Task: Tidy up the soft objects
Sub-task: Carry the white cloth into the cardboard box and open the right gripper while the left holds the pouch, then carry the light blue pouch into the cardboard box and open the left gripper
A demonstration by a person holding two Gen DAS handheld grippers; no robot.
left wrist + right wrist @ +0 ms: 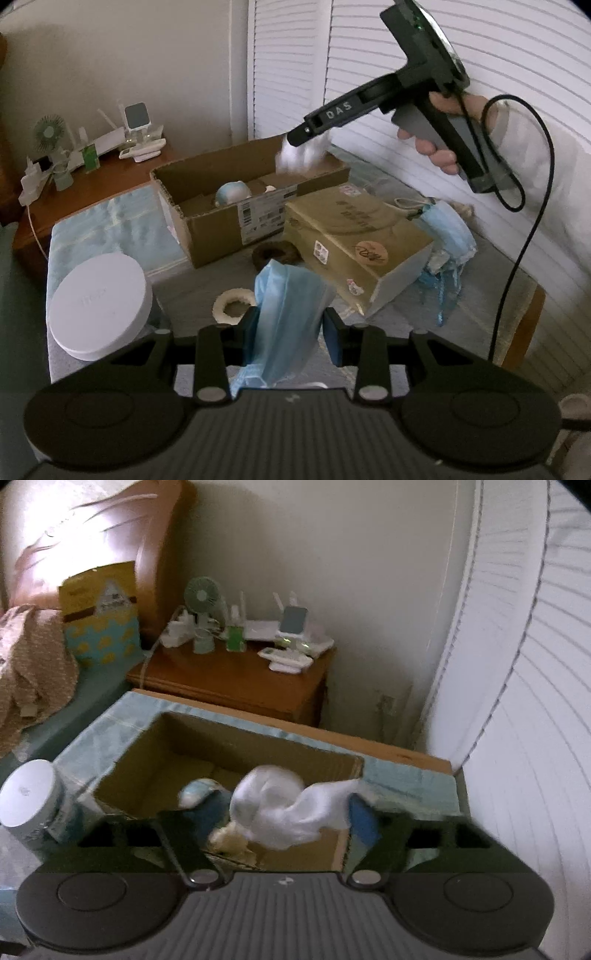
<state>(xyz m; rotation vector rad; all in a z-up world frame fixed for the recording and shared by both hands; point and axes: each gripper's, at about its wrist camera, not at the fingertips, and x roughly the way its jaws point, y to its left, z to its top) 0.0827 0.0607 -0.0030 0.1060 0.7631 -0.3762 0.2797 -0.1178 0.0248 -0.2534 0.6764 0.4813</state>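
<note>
Hovering over the open cardboard box (229,760), your right gripper (284,812) stands wide, white cloth (280,812) loose between its pads; left gripper (291,325) pinches a blue mask (288,314), box straight ahead.

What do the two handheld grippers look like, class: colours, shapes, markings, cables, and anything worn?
The left gripper has black fingers with blue pads on a ribbed grey body with round black discs. The right gripper is black, pistol-shaped, with a grey handle, white "DAS" lettering and a looping black cable. A whitish sleeve shows.
</note>
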